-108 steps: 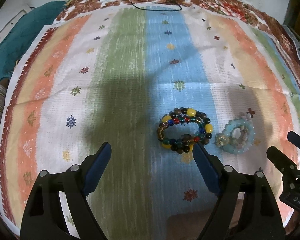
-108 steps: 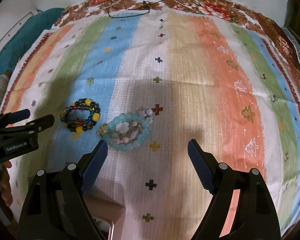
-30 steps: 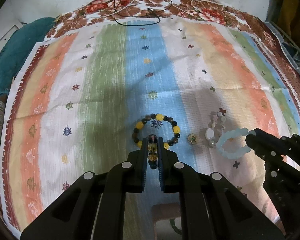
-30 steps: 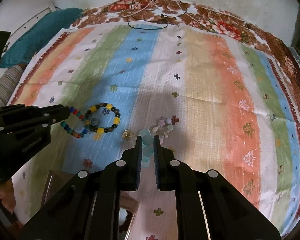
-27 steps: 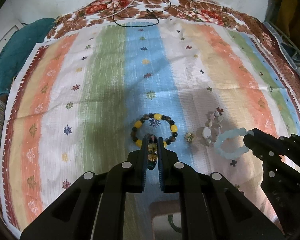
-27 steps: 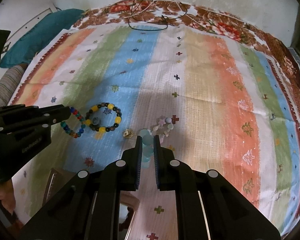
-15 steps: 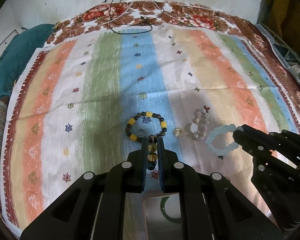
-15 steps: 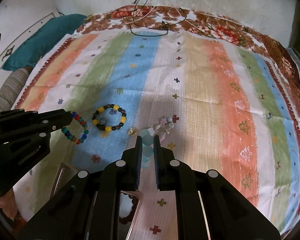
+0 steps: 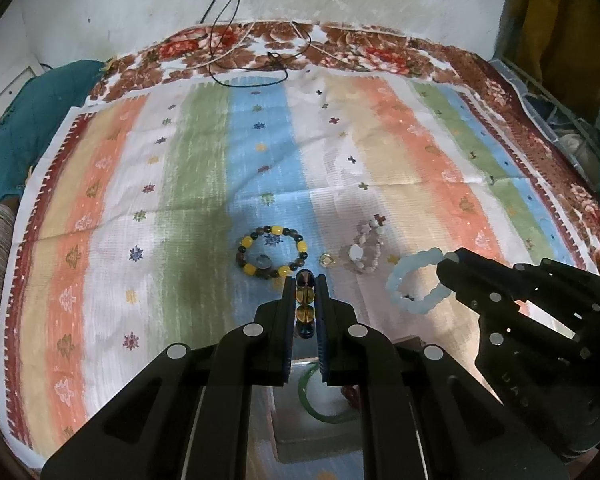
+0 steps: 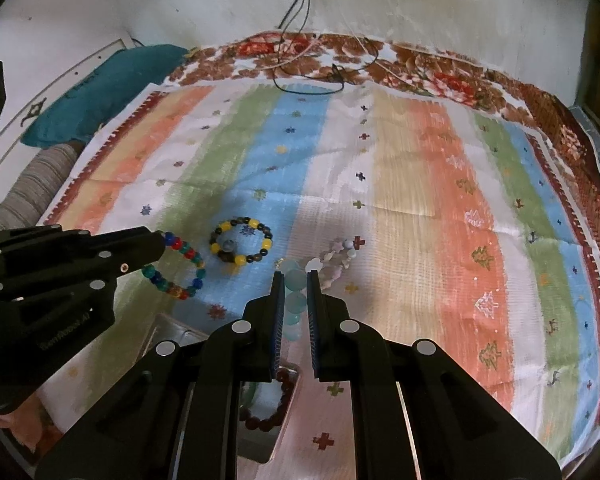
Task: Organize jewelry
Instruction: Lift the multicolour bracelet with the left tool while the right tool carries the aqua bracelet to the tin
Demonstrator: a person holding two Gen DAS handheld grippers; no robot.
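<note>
My left gripper (image 9: pixel 305 294) is shut on a multicoloured bead bracelet (image 10: pixel 176 266), held above the striped cloth. My right gripper (image 10: pixel 293 284) is shut on a pale blue bead bracelet (image 9: pixel 414 280), also lifted. On the cloth lie a yellow-and-dark bead bracelet (image 9: pixel 272 251), a small gold charm (image 9: pixel 326 260) and a pale pink bead bracelet (image 9: pixel 365 249). Below the grippers stands a clear box (image 9: pixel 314 432) with a green bangle (image 9: pixel 324 402) and a dark red bead bracelet (image 10: pixel 270 408) in it.
The striped cloth (image 9: pixel 380 152) covers a floral rug (image 9: pixel 340 48). Black and white cords (image 9: pixel 240 56) lie at the far edge by the wall. A teal cushion (image 10: pixel 100 80) lies at the far left.
Both grippers closed on their bracelets, lifted them off the cloth and drew back toward me. The clear box has come into view beneath them.
</note>
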